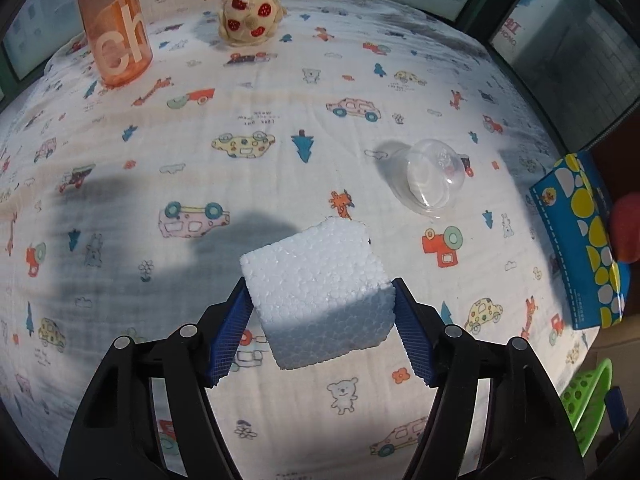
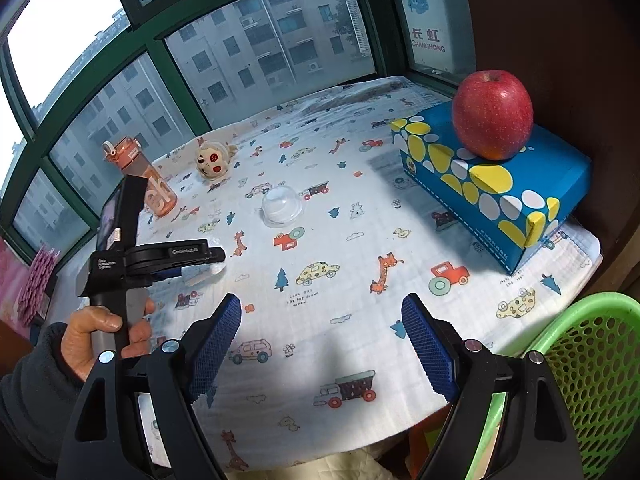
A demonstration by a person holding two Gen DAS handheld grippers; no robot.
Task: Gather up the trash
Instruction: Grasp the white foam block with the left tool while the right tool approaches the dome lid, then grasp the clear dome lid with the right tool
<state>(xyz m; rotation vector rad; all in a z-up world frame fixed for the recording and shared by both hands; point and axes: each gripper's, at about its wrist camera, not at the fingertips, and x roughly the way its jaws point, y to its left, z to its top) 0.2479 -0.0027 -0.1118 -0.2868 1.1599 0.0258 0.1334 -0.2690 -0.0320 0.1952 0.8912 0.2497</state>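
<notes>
Left wrist view. A cloth point(image 1: 280, 128) printed with cars and animals covers the whole table; windows run close behind its far edge. The widest bare stretch is the middle and left of the cloth, partly in shadow. On it: one orange bottle point(image 1: 116, 32) standing at far left, one soft toy point(image 1: 250, 14) near the far edge, one clear plastic dome lid point(image 1: 434, 178) lying at right of centre, and one blue tissue box point(image 1: 580, 240) at the right edge. A corner of one green basket point(image 1: 588, 396) shows beyond the table's right edge, lower down. The left gripper point(image 1: 320, 312) has one white foam block point(image 1: 320, 292) between its blue pads point(image 1: 230, 336). Both pads meet the block's sides, so the jaws stand about half open and grip the foam, which looks raised off the cloth.

Right wrist view. Same single cloth, bottle point(image 2: 154, 184), toy point(image 2: 212, 160), lid point(image 2: 282, 206) and box point(image 2: 496, 184), with one red apple point(image 2: 492, 114) sitting on top of the box against the dark wall. The cloth's near edge runs just under the right gripper point(image 2: 322, 344). The green basket point(image 2: 592, 368) sits off the near right corner. A person's hand point(image 2: 100, 336) holds the left gripper's handle at left. The right gripper's jaws stand wide apart, with nothing between them, over open cloth.
</notes>
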